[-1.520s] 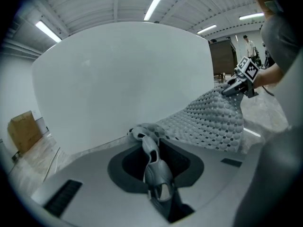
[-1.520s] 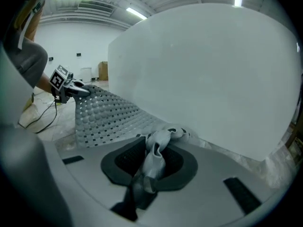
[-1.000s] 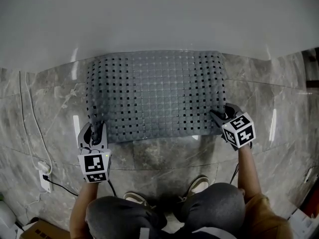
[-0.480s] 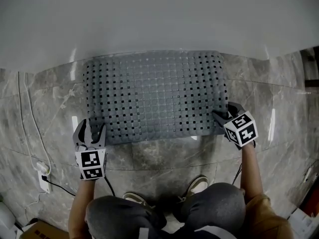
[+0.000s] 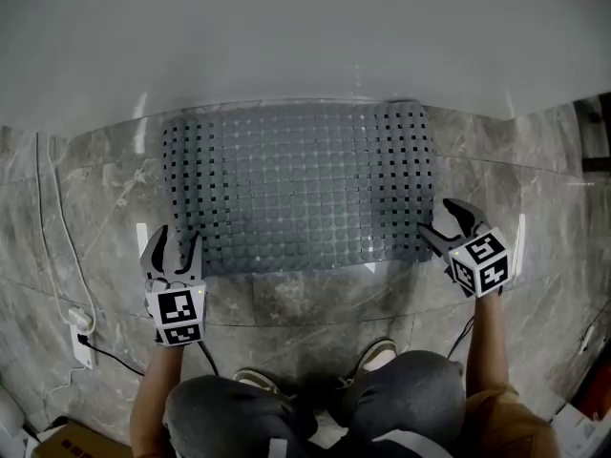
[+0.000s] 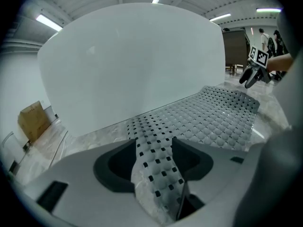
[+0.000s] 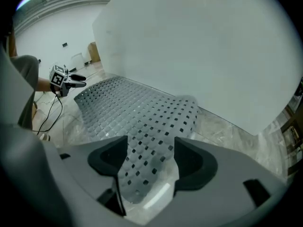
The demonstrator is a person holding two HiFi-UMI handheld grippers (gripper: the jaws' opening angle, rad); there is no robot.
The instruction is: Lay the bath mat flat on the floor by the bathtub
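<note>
Left tongs [image 5: 176,238] and right tongs [image 5: 436,218], jaws just opened, flank the near corners of the bath mat [image 5: 296,189], which lies left-to-right along the bathtub [image 5: 305,36] in the head view; each gripper view shows a mat corner loose between parted jaws.

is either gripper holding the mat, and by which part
Nothing is held. Both grippers' jaws have just been opening; the left gripper and right gripper stand open around near corners of the bath mat, pads off it.
</note>
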